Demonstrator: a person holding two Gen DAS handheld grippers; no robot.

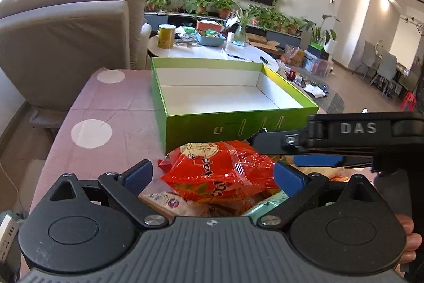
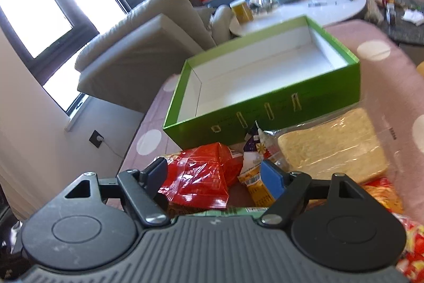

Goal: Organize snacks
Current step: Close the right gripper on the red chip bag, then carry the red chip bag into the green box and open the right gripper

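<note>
An empty green box (image 1: 238,123) with a white inside stands on the pink dotted tablecloth (image 1: 106,108); the right wrist view shows the green box (image 2: 265,108) too. A pile of snacks lies in front of it. My left gripper (image 1: 214,177) is open, its fingers either side of a red-orange snack bag (image 1: 220,171). My right gripper (image 2: 214,177) is open around a crumpled red bag (image 2: 201,177), with a yellow packet (image 2: 257,184) by its right finger. The right gripper (image 1: 291,151) also reaches in from the right. A clear-wrapped pale cake block (image 2: 331,147) lies at the right.
A purple-and-white packet (image 2: 251,150) leans on the box front. More red-yellow bags (image 2: 384,192) lie at the right edge. A beige sofa (image 1: 66,44) stands left of the table. Behind is a white coffee table (image 1: 212,52) with a yellow can (image 1: 166,35) and clutter.
</note>
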